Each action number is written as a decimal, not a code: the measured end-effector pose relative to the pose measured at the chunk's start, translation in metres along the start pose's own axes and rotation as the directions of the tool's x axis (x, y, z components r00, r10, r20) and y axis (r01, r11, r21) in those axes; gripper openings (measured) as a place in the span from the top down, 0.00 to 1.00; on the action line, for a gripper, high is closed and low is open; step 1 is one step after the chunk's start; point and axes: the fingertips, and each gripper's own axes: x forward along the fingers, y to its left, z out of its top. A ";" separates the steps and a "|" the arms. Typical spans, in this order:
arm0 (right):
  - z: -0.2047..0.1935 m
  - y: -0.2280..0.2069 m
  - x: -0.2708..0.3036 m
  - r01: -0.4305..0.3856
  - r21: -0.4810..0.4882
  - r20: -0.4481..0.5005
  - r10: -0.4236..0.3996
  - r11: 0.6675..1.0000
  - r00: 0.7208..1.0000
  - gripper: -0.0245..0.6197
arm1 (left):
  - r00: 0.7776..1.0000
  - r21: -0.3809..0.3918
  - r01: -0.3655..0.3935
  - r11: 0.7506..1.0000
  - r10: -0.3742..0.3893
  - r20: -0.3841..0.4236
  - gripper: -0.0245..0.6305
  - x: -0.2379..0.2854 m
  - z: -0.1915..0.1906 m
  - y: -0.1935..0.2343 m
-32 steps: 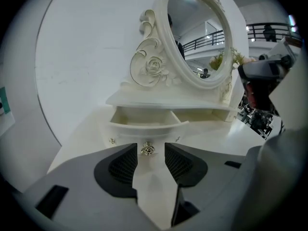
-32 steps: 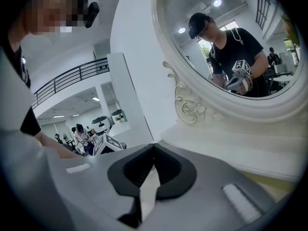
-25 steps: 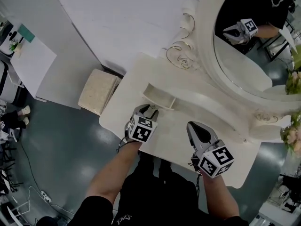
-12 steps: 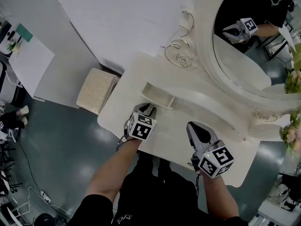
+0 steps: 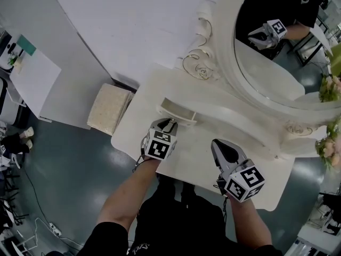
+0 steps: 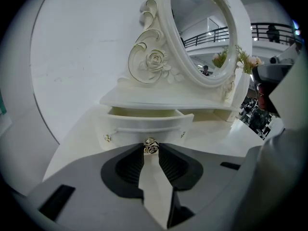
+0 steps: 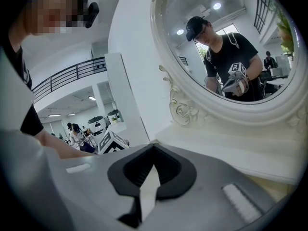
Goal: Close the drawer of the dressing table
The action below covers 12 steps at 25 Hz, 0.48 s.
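- The drawer (image 6: 147, 124) sits partly open.
- The left gripper (image 6: 151, 150) is closing on its knob (image 6: 151, 146); the push is left to do.
- The right gripper (image 7: 153, 150) is closed and holds nothing.

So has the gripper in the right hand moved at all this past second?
No. The right gripper sits over the same spot of the tabletop, equally near its front edge.

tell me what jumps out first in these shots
The big oval mirror with its carved rose scrollwork dominates the back of the white dressing table. Below it at left, a small drawer stands pulled open, and the left tool is closing its jaws around the rose-shaped knob.
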 end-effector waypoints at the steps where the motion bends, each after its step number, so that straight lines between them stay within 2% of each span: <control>1: 0.000 -0.001 0.000 0.003 0.000 0.000 -0.003 1.000 1.000 0.95 | 1.000 0.002 0.002 1.000 -0.002 -0.001 0.81 0.001 0.001 0.000; 12: -0.005 -0.009 -0.001 0.041 0.019 -0.002 -0.041 0.999 0.999 0.95 | 1.000 0.033 0.025 0.999 -0.025 -0.017 0.81 0.020 0.014 0.005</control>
